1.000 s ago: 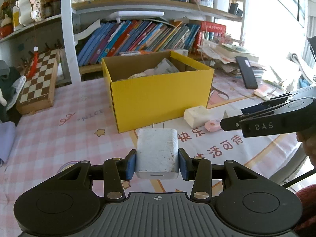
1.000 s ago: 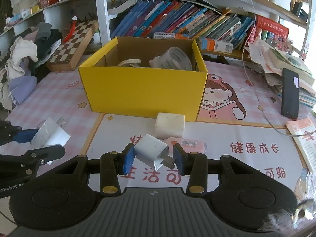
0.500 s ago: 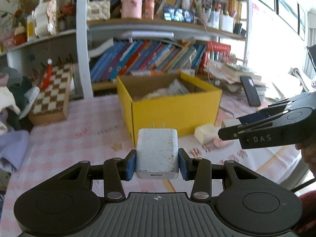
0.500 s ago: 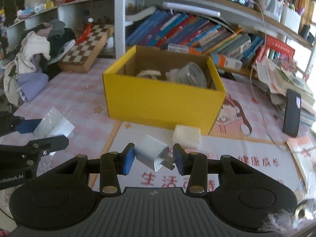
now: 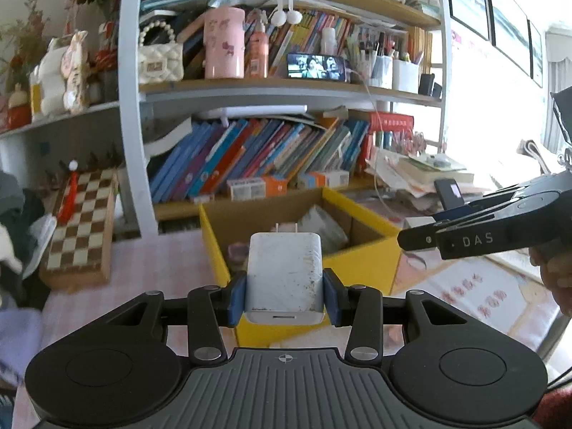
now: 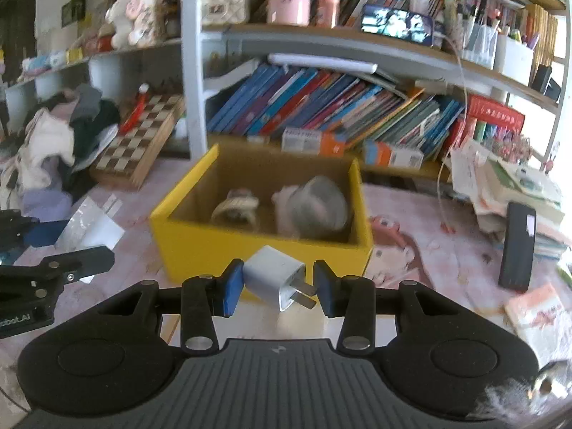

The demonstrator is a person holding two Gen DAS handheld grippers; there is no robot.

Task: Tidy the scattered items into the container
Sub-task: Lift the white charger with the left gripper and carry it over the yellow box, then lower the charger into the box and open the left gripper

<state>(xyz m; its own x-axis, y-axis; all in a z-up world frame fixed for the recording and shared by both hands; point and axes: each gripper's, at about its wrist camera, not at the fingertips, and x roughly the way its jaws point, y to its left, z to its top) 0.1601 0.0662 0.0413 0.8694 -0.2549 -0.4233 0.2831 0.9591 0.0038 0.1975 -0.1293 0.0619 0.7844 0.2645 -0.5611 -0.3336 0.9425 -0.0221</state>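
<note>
Step in hand: my guess is that both chargers are being carried to the open yellow cardboard box (image 6: 262, 246); each should be released only once it is above the opening, low enough to drop cleanly past the rim.
Left gripper (image 5: 285, 295): closed snugly on a scuffed white rectangular wall charger (image 5: 284, 273), prongs pointing to twelve o'clock, the box just behind it.
Yellow box contents: pale blurred items, too soft to name.
Right gripper (image 6: 274, 287): pads pressing a small white cube plug adapter (image 6: 273, 279), held tilted, prongs toward four o'clock; the box sits at twelve o'clock.
</note>
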